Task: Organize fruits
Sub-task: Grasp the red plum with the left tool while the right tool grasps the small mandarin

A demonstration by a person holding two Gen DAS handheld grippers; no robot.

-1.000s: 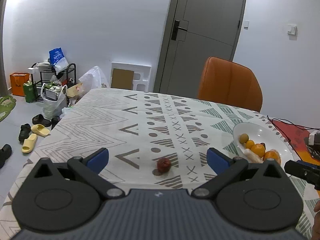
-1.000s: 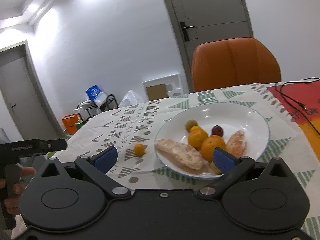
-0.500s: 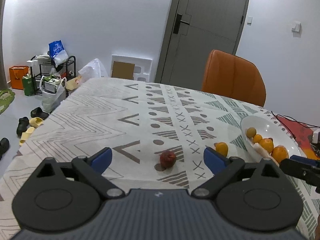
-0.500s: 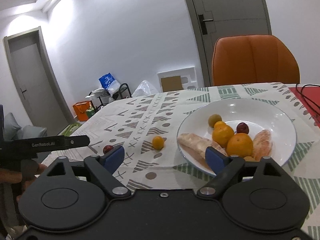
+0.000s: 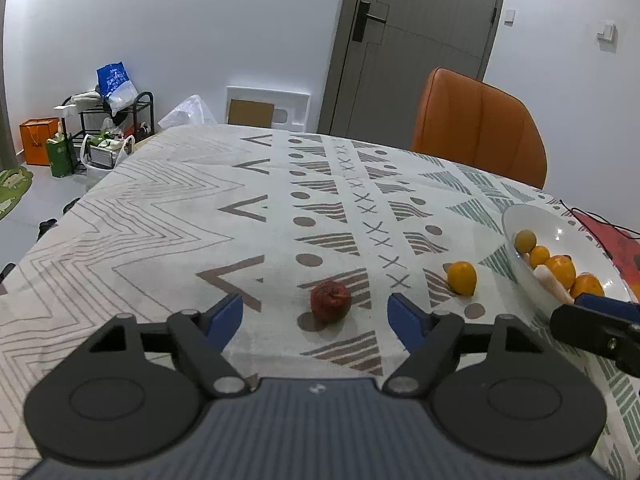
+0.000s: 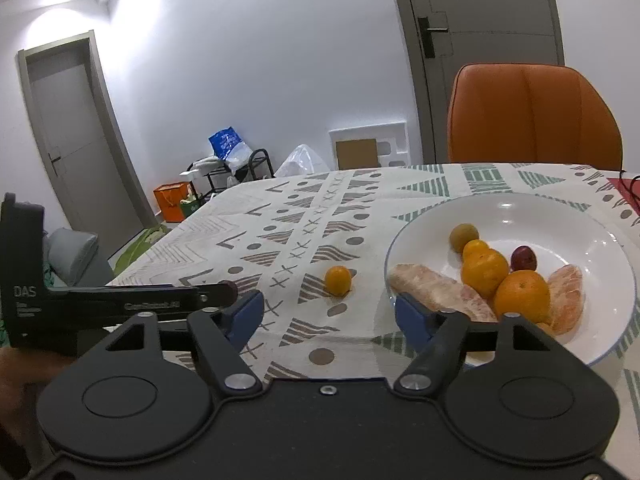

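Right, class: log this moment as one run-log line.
left gripper: open, red fruit ahead | right gripper: open | small orange: beside plate

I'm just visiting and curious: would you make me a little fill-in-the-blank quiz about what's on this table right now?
1. The wrinkled red fruit lies on the tablecloth between the open fingers of the ____ hand-held gripper.
2. The small orange fruit rests ____ the white plate.
3. Behind the table stands an ____ chair.

Missing words: left; outside; orange
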